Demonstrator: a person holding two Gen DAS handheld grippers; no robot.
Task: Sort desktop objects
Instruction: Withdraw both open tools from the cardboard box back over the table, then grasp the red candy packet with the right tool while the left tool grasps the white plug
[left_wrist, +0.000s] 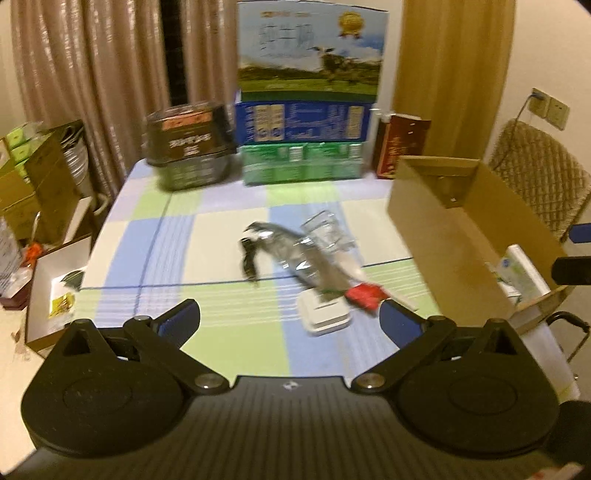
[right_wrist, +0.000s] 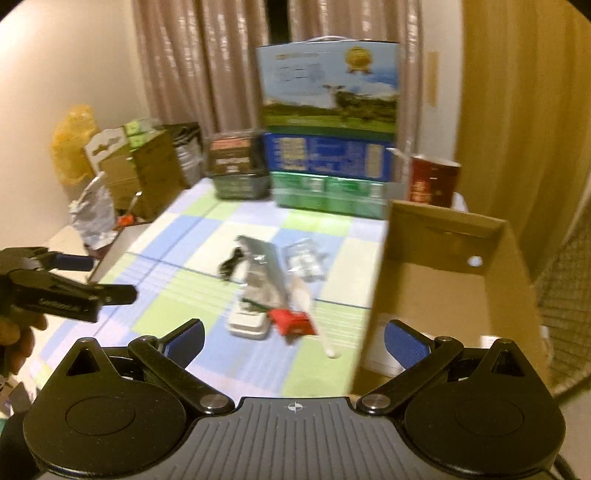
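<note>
Left of the cardboard box (left_wrist: 443, 236), a pile lies on the checked cloth (left_wrist: 221, 347): clear wrappers (left_wrist: 314, 254), black cable (left_wrist: 249, 258), red packet (left_wrist: 365, 295), white case (left_wrist: 325, 314). Both grippers, left (left_wrist: 290, 314) and right (right_wrist: 293, 336), gape wide, holding nothing. Recommend lifting the topmost piece singly; overlapping wrappers obstruct a clean grip.

Checked tablecloth table (left_wrist: 229, 343), clutter pile (left_wrist: 314, 258), cardboard box (left_wrist: 443, 236), stacked cartons (left_wrist: 301, 147)

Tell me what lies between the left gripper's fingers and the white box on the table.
Only bare checked tablecloth lies between the open left gripper and the white box; the left wrist view shows it, though blurred.
</note>
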